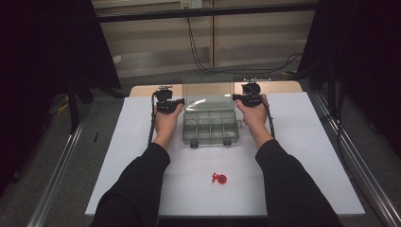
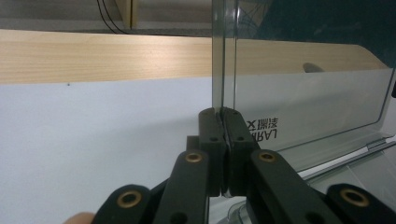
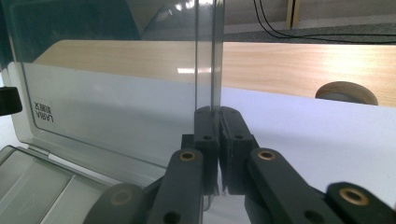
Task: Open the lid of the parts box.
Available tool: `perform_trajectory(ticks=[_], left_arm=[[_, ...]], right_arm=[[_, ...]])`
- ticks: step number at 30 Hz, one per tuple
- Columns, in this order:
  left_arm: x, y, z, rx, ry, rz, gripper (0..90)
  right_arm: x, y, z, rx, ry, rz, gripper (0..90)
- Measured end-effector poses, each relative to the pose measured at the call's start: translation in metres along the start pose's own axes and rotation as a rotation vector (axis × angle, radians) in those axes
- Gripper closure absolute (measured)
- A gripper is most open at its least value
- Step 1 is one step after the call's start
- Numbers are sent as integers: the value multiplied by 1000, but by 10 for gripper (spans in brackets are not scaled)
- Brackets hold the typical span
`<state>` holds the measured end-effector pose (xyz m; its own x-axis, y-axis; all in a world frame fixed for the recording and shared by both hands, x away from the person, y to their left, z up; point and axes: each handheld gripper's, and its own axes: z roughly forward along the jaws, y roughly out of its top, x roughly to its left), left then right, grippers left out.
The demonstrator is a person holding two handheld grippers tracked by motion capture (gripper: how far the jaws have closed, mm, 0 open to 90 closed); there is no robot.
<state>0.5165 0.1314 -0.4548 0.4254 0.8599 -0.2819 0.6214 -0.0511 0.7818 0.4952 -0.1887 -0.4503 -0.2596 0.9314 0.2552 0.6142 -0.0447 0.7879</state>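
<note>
Clear, smoke-tinted plastic makes up the compartment organiser box (image 1: 210, 126), which sits on the matte white tabletop (image 1: 142, 156) toward its far side, midway between the two hands. Its base is a shallow rectangular tray split by thin walls into small square cells, with two dark latches on the near edge. The box's flat transparent lid (image 1: 208, 90) stands upright from the back hinge, glossy enough to catch a bright reflection, and a small printed label shows mirrored through it in the left gripper view.

The left gripper (image 2: 224, 122), of matte black plastic with brass-coloured pivot pins, has its jaws drawn together on the left side edge of the lid (image 2: 224, 65); the pane's rim rises straight up from between the pads. The right gripper (image 3: 217, 119) is pinched in the same way on the lid's opposite side edge (image 3: 208, 56), its pads closed against the thin plastic.

A small red plastic part (image 1: 219, 178) with a round shape lies on the tabletop near the person's edge, well apart from the box. Beyond the white surface runs a pale wooden strip (image 2: 93, 56) with fine grain.
</note>
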Motion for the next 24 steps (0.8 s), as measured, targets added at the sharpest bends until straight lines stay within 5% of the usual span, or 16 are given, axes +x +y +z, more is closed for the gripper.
perform_trajectory(ticks=[16, 24], left_arm=[[4, -1, 12, 25, -4, -27, 888], [5, -3, 13, 33, -3, -21, 887]], right_arm=[[-8, -5, 11, 28, 3, 31, 870], [-11, -4, 8, 49, 17, 5, 890]])
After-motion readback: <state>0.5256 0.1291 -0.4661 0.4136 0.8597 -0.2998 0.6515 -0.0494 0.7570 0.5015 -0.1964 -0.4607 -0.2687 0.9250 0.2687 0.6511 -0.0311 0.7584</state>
